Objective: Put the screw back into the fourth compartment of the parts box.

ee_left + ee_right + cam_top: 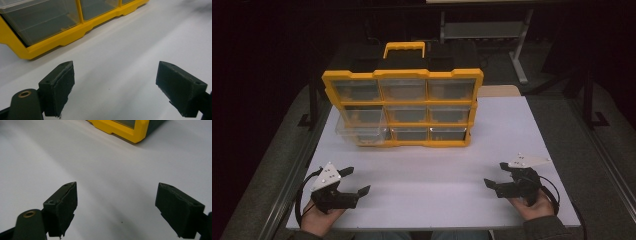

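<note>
A yellow organiser box (404, 107) with a carry handle and several clear drawers stands upright at the back of the white table (432, 165). Its bottom-left drawer (362, 134) sticks out towards me. My left gripper (355, 181) rests open near the front left edge, nothing between its jaws; in the left gripper view (115, 85) the box's lower edge (62, 40) lies ahead. My right gripper (496, 175) rests open at the front right, also empty; the right gripper view (116, 207) shows the box's corner (127, 128) ahead.
A dark floor surrounds the table. A metal frame (492, 30) stands behind the box, and a tan chair back (499, 91) peeks out at the table's far edge. Bare white tabletop lies between the grippers and the box.
</note>
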### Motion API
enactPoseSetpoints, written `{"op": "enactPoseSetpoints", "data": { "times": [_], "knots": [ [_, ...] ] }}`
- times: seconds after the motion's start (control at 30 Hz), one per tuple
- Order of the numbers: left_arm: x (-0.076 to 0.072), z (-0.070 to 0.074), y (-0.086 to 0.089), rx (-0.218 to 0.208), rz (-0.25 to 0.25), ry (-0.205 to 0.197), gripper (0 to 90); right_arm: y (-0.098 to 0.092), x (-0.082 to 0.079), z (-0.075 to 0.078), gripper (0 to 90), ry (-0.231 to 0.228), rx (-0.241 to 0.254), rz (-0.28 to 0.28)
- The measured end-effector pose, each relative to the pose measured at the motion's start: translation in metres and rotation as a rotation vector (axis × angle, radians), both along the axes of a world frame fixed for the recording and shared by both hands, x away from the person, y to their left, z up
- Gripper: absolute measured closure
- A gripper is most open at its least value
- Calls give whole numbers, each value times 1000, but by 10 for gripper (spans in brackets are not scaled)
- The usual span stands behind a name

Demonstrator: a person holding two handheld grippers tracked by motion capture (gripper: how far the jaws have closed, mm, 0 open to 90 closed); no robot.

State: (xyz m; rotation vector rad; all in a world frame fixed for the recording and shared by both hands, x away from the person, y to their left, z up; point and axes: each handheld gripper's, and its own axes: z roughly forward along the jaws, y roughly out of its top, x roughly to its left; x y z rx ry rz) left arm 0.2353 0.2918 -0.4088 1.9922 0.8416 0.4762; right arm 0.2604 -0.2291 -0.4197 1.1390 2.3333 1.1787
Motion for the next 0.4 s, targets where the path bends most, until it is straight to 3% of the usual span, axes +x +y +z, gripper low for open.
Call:
{"op": "enactPoseSetpoints", "data": {
  "times": [0.4],
  "knots": [
    [0, 0, 1, 1, 4, 1, 149, -2, 0, 1, 163, -4, 15, -10]
  ]
}}
